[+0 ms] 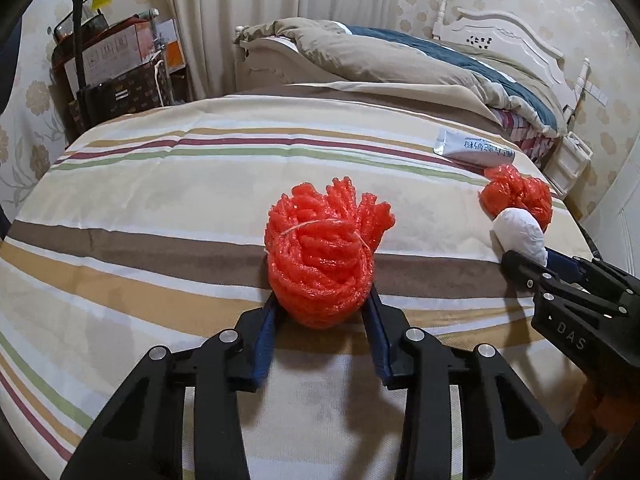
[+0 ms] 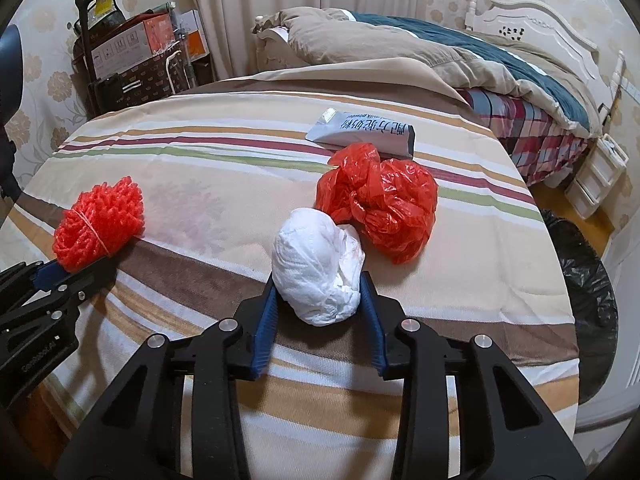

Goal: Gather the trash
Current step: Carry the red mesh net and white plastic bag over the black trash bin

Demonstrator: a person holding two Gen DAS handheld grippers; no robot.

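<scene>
We see a striped sheet [image 1: 168, 184] covering the surface, with a suitcase [image 1: 96, 92] and boxes [image 1: 116, 52] beyond its far left corner, curtains [image 1: 248, 12] behind, and a bed [image 1: 400, 64] along the far edge. Our left gripper [image 1: 322, 312] is closed on the orange net [image 1: 324, 256] near the middle of the near edge. To the right, our right gripper [image 2: 320, 304] clasps the white wad [image 2: 316, 264], which touches a red bag [image 2: 384, 204]. A sachet [image 2: 364, 132] lies just behind the bag. Past the right edge stands a black-lined bin [image 2: 580, 280]; open sheet stretches left of the net.
</scene>
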